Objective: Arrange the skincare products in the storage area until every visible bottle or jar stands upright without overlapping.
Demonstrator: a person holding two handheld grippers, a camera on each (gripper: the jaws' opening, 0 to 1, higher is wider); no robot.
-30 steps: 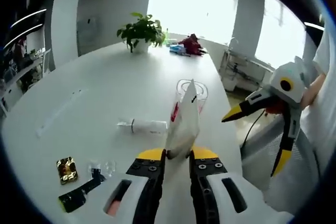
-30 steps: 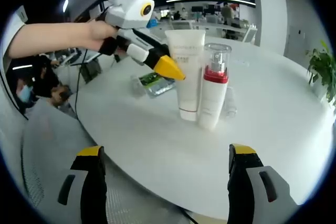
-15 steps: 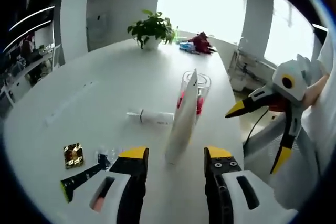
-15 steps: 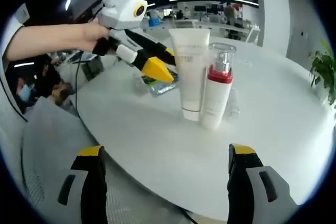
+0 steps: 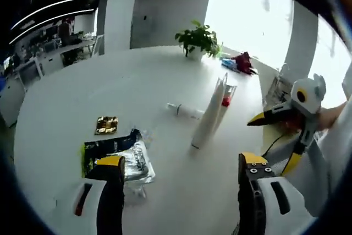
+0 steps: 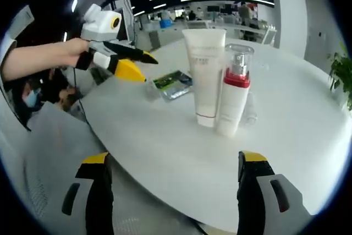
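Two grippers: I have both spread wide and holding nothing. My left gripper [image 5: 176,191] sits back from the products; my right gripper [image 6: 173,191] hovers off the table edge [image 6: 165,191].
Nearest my left fingers: a dark foil sachet [image 5: 118,155] lies flat just ahead of the left finger, with a small gold packet [image 5: 106,125] a little beyond it.
Ahead, between my fingers: the white tube [image 6: 204,75] stands upright on its cap, and the pump bottle with the red collar [image 6: 234,94] stands just beside it, close enough that I cannot tell whether they touch.
Done: those two are up, by my judgement.
Left: a small white bottle [image 5: 187,111] lies on its side just past the standing pair; I judge it is next.
In the way: the standing pair sits between my left fingers and that bottle, so a straight reach risks knocking them.
Far: a potted plant [image 5: 199,39] stands at the table's far end, well apart.
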